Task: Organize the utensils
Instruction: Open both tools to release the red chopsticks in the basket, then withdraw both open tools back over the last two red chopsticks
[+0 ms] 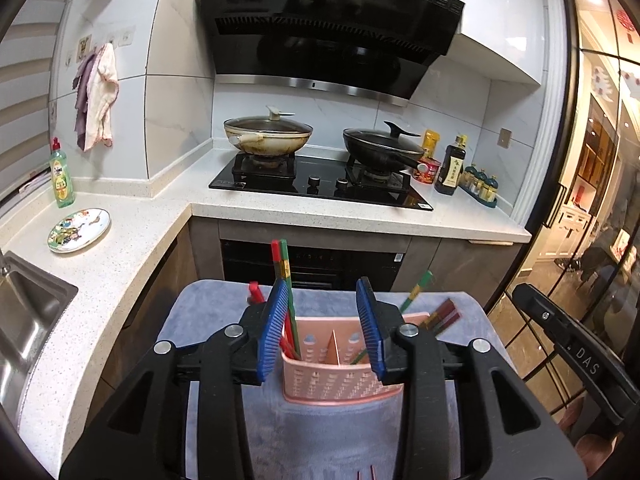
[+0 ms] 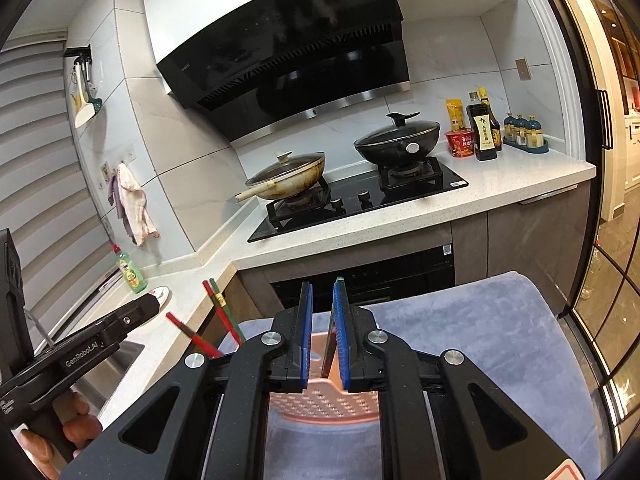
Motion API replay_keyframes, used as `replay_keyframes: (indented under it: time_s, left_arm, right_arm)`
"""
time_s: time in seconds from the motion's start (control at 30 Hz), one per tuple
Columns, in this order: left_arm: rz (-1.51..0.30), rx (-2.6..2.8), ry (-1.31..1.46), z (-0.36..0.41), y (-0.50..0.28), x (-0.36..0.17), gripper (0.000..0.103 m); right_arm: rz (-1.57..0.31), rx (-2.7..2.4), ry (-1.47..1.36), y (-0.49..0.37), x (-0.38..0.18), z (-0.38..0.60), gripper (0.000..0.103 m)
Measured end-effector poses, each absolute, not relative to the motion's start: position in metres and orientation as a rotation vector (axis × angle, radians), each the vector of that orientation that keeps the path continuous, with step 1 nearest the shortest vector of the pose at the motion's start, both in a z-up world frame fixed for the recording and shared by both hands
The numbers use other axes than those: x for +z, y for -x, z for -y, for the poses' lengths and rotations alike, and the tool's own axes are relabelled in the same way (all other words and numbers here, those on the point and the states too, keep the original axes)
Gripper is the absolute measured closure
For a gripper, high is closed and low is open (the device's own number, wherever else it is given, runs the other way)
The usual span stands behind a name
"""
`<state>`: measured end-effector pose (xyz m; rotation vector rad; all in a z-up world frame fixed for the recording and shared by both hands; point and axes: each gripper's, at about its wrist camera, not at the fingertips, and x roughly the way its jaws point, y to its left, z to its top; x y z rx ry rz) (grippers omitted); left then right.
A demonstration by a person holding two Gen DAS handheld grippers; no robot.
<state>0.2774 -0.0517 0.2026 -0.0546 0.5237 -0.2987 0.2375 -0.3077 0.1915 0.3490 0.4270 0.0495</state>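
- Left gripper [image 1: 325, 326]: jaws apart, blue pads straddling the pink holder [image 1: 340, 376] at lower centre of the left wrist view. Nothing clamped. The left pad sits just beside the red-and-green chopsticks [image 1: 282, 264], contact unclear.
- Right gripper [image 2: 322, 332]: jaws nearly together, with a narrow gap. A thin dark strip stands in that gap. Cannot tell if the pads press on it or what it is.
- The holder has a centre divider. Upright chopsticks stand in its left compartment, and a green chopstick [image 1: 418, 290] leans out of the right one. More dark red sticks [image 1: 444, 316] lie at its right rim.
- The holder stands on a grey towel [image 1: 208, 304], whose left edge runs close to the countertop [image 1: 132, 256] corner. Open towel lies to the right in the right wrist view.
- Only the left view shows the compartments; the right view shows just the holder's front wall, below its own pads.
- Only the right view shows a hand [image 2: 76, 420] on the left gripper's handle, lower left.
- Mid-distance, left view: sink [image 1: 28, 312] at the left edge, painted plate [image 1: 79, 230] and green bottle [image 1: 62, 178] behind it.
- Far: hob with cream wok [image 1: 268, 136] and black wok [image 1: 382, 148], range hood [image 1: 328, 24] above, sauce bottles [image 1: 450, 168] to the right.
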Motion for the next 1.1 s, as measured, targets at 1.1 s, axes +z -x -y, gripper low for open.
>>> replay_keyframes:
  time_s: [1.1]
  left_arm:
    - [-0.910,-0.262,-0.001,-0.002,-0.087,0.015,0.058]
  right_arm:
    - [-0.911,0.166,-0.182,-0.018,-0.011,0.212,0.081]
